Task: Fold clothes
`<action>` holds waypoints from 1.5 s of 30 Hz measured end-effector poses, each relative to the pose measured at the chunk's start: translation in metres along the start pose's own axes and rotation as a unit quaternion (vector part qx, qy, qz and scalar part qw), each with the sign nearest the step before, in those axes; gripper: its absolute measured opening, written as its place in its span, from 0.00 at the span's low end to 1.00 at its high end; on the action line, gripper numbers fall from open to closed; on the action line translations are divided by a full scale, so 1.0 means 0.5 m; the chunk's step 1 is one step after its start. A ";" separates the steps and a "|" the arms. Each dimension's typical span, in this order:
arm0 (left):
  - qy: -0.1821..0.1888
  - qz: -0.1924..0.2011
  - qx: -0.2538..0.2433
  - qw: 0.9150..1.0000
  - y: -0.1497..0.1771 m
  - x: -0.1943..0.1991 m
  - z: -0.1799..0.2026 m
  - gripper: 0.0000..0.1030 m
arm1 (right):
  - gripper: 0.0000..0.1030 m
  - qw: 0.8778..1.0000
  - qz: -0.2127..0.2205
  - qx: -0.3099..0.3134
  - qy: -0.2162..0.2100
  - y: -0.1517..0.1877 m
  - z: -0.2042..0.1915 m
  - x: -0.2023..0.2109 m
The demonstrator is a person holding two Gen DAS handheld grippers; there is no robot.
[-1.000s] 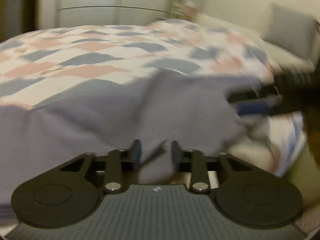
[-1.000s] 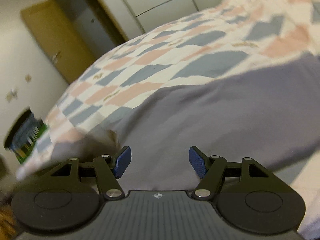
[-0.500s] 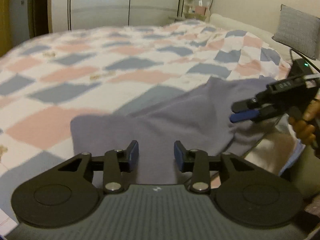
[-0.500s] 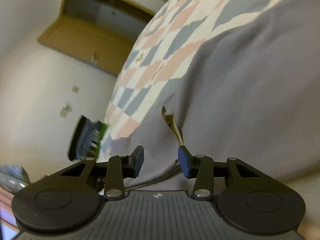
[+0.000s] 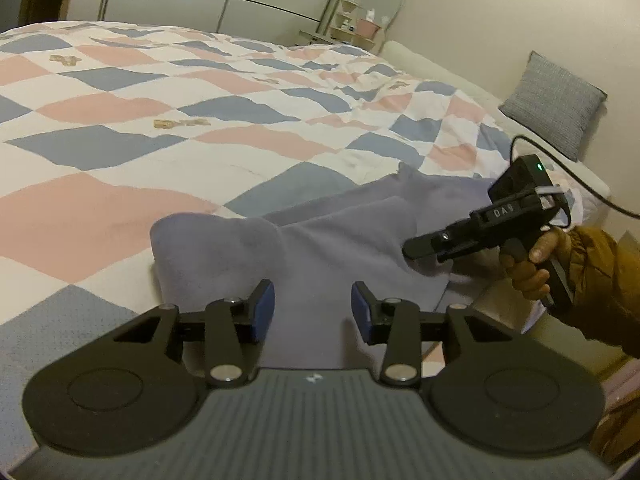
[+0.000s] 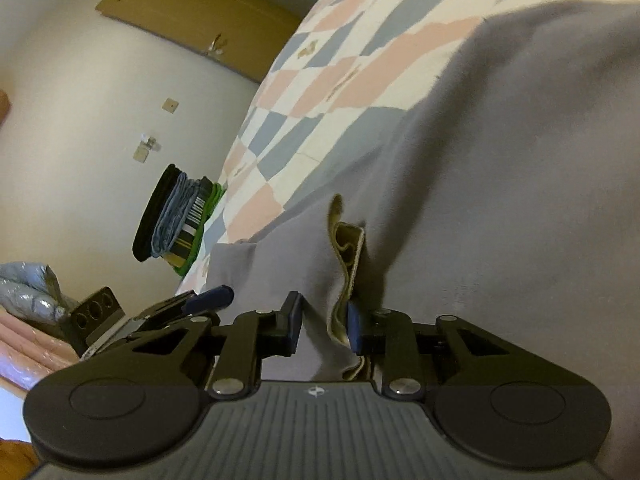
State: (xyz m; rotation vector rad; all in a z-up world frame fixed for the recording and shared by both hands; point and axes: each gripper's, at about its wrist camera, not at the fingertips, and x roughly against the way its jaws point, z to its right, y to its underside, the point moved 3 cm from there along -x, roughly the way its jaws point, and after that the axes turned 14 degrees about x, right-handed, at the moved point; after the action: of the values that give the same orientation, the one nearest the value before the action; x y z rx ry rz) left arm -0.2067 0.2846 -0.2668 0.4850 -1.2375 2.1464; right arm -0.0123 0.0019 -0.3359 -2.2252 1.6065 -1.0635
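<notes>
Checkered bed (image 5: 168, 120) bearing a grey garment (image 5: 320, 240) at its near right edge. Right gripper (image 6: 323, 322) pinches a fold of the garment (cream lining visible); left gripper (image 5: 313, 310) hovers above the cloth, jaws parted, empty.

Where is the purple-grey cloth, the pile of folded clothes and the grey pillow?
purple-grey cloth (image 5: 340, 240): left wrist view, middle of its top fold.
pile of folded clothes (image 6: 176, 216): right wrist view, the blue layer's edge.
grey pillow (image 5: 554, 104): left wrist view, centre of its face.
</notes>
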 end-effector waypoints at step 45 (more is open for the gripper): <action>-0.046 -0.152 -0.288 0.944 -0.030 -0.161 0.180 0.43 | 0.07 0.977 0.060 -0.018 0.202 0.018 0.106 0.367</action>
State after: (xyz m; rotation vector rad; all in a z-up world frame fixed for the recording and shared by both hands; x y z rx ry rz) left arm -0.1352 0.1864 -0.2591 0.4812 -1.6408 1.4294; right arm 0.0433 -0.1775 -0.2994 -1.9917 1.8992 -1.5376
